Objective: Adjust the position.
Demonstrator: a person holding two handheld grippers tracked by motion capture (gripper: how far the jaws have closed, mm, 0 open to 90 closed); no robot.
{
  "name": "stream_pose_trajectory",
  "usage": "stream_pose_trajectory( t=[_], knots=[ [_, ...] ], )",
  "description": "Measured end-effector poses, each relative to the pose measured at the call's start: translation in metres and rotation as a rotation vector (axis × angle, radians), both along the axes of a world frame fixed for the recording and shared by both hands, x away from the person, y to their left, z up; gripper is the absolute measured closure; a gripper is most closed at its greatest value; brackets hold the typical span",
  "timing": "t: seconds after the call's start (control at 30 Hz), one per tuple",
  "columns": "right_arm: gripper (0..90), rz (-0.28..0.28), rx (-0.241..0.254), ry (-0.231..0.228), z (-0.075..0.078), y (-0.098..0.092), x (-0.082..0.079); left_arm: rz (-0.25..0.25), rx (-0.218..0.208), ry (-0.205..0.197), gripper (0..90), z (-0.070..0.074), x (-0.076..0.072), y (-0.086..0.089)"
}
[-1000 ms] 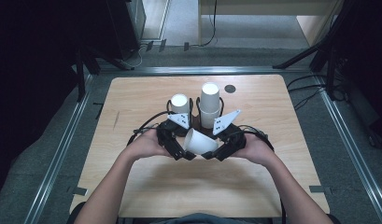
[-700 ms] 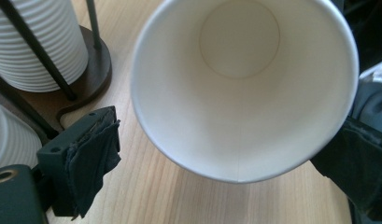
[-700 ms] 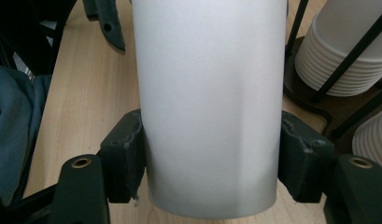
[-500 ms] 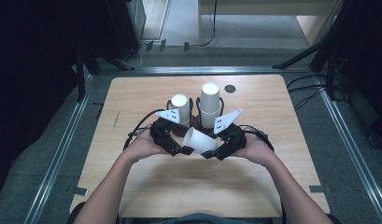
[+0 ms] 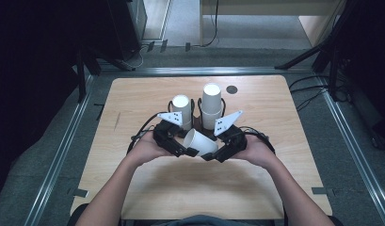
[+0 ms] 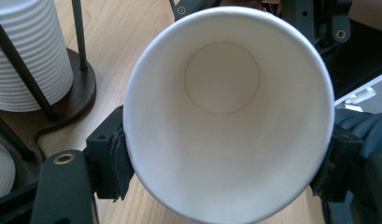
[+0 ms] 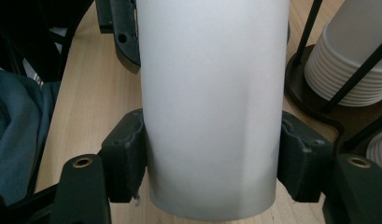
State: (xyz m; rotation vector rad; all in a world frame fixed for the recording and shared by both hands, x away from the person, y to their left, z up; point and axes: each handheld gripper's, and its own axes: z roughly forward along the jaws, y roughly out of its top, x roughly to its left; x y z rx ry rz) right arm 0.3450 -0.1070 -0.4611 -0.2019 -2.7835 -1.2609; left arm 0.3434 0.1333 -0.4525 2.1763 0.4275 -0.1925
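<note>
A white paper cup lies on its side just above the table, held between both grippers. My left gripper is at the cup's mouth end; in the left gripper view the open mouth faces the camera. The left jaws have just been closing, and both pads now touch the rim. My right gripper is shut on the cup's body, with a pad pressed to each side.
Behind the grippers a dark wire holder bears two upside-down stacks of white cups, a shorter one on the left and a taller one on the right. A small black disc sits in the wooden table farther back.
The left gripper has shifted slightly left and come in around the cup's mouth end. The right hand and the cup have barely moved.
</note>
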Motion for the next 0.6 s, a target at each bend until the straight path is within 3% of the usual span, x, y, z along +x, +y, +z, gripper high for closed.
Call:
stream_pose_trajectory(
  t=[0.37, 0.5, 0.6],
  knots=[
    [33.3, -0.004, -0.001, 0.014, 0.000, 0.002, 0.000, -0.015, 0.036, -0.018, 26.8, 0.006, -0.001, 0.000],
    [26.9, -0.029, -0.015, 0.036, -0.001, 0.002, 0.001, -0.015, 0.047, -0.019, 26.8, 0.011, 0.000, 0.003],
    [26.3, -0.035, -0.015, 0.037, -0.002, 0.002, 0.002, -0.027, 0.077, -0.040, 26.8, 0.016, 0.000, 0.003]
  ],
)
